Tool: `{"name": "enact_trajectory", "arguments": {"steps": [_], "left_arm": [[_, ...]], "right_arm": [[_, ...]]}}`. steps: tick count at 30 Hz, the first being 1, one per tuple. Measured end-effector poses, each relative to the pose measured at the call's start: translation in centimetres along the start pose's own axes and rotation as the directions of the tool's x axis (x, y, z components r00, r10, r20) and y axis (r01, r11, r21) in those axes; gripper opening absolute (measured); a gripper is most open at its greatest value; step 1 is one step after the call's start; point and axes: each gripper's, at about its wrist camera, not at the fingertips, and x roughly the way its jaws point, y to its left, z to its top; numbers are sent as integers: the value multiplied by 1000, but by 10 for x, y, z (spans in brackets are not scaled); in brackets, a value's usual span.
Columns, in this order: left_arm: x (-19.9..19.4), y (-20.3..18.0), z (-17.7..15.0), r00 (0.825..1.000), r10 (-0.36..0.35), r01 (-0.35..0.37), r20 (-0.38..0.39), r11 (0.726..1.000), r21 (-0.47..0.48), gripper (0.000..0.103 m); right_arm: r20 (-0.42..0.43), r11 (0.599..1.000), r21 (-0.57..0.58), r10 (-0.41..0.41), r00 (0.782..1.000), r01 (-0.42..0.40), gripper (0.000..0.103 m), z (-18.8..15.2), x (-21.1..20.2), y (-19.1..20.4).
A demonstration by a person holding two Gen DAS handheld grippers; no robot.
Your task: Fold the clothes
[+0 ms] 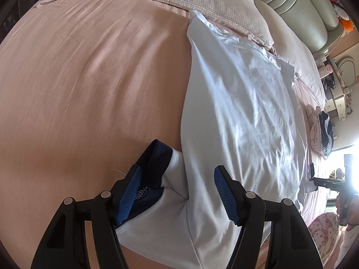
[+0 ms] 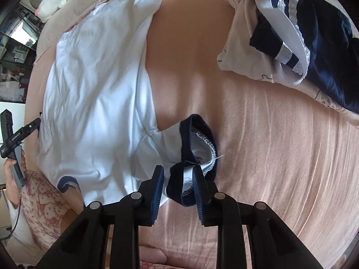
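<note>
Your white shirt lies spread flat on the pink bed sheet, its body running away from you toward the pillows. Your left tool sits with its jaws wide apart, straddling the shirt's left sleeve: the navy cuff lies just beside the left blue pad, the white sleeve fabric fills the gap, and nothing is pinched. Your right tool is narrower, partly open, with the turned-back navy cuff of the other sleeve between its pads; you cannot tell whether the pads actually press the cloth. A pile of folded clothes rests on the bed well apart, beyond the right tool.
</note>
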Motion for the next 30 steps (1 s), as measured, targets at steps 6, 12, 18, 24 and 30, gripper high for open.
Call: {"name": "enact_trajectory", "arguments": {"steps": [6, 12, 18, 24, 30], "left_arm": [[-1, 2, 0, 1000, 3, -3, 1, 1000, -2, 65], [2, 2, 1, 1000, 8, -8, -7, 1000, -5, 65], [4, 2, 4, 1000, 17, -17, -9, 1000, -3, 65], [2, 3, 4, 1000, 13, -13, -7, 1000, -7, 65], [1, 2, 6, 1000, -1, 1, -10, 1000, 1, 65]], "right_arm": [[23, 992, -53, 116, 993, -114, 15, 2, 0, 12], [36, 997, -71, 27, 999, -24, 13, 43, 12, 18], [108, 991, -48, 127, 986, -123, 12, 54, 0, 11], [118, 991, -39, 130, 984, -126, 9, 64, 2, 0], [2, 998, -41, 54, 999, -54, 66, 34, -11, -30]]}}
